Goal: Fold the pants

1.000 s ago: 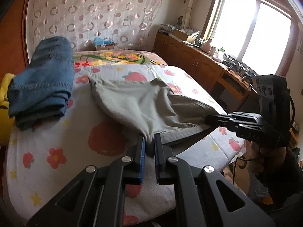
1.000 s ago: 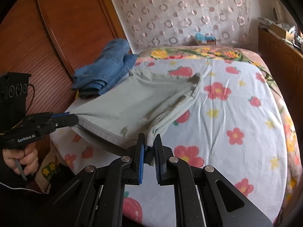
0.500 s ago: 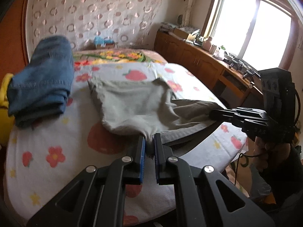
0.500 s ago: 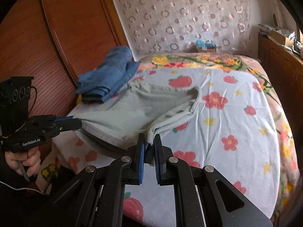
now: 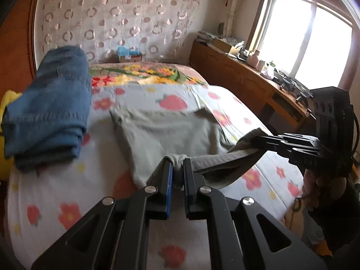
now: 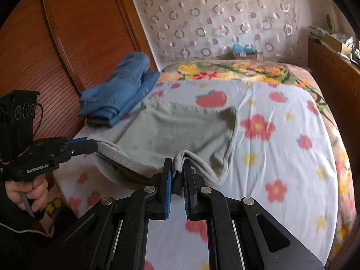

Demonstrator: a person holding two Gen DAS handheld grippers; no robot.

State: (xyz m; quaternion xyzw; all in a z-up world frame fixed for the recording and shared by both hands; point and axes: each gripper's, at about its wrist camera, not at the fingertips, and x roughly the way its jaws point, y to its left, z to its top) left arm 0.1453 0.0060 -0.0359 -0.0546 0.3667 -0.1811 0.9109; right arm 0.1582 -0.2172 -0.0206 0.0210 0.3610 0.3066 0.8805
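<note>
Pants edge pinched in both claws.

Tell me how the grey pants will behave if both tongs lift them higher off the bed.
Probably floppy: the grey pants already sag between the left tongs and right tongs. Likely light, since small pinches hold the edge up. The rest should drag across the flowered sheet.

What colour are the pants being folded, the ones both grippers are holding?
Pale grey-green. The pants show best in the right wrist view, lying on the flowered bedsheet.
</note>
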